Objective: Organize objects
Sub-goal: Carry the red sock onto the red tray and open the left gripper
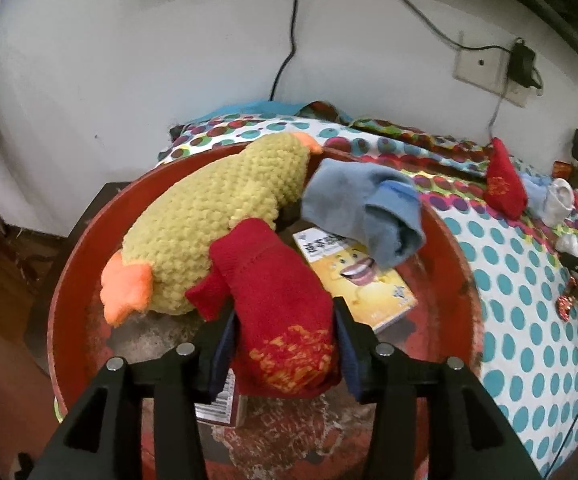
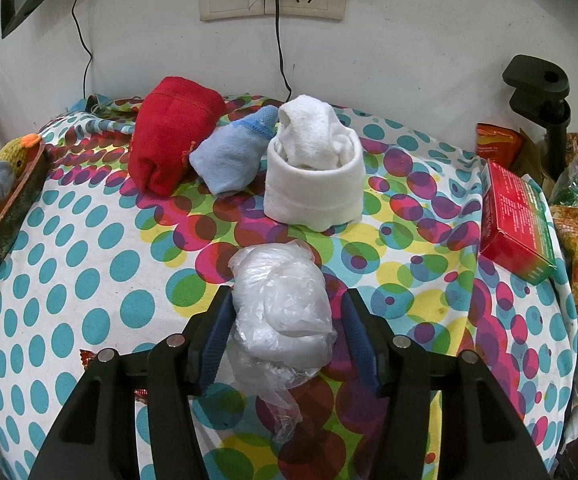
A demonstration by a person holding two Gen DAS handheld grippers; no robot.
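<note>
Left wrist view: my left fingers (image 1: 285, 346) hang over the red round basin (image 1: 455, 276), and a rolled red sock (image 1: 277, 300) with an orange-yellow pattern sits between them. The blue pads flank it closely on both sides, but whether they press on it I cannot tell. Its far end leans on the yellow knitted duck (image 1: 213, 216), which lies across the basin with its orange feet toward me and its beak over the far rim. A rolled blue sock (image 1: 369, 208) rests beside the duck, partly over a yellow booklet (image 1: 373, 288) with a cartoon mouth on it. Under my left finger a small box with a barcode (image 1: 223, 404) lies on the basin floor. Beyond the rim, on the spotted cloth, a second red sock (image 1: 503, 184) lies near the wall. Right wrist view: my right fingers (image 2: 287, 332) bracket a crumpled clear plastic bag (image 2: 281, 312) on the bench cloth (image 2: 89, 280); the left pad touches it, the right pad stands just apart, so I count them as loosened. Farther back lie the second red sock (image 2: 171, 144), another blue sock (image 2: 233, 156) touching it, and a white sock roll (image 2: 315, 176) standing upright. A red carton (image 2: 517, 220) sits at the right edge.
</note>
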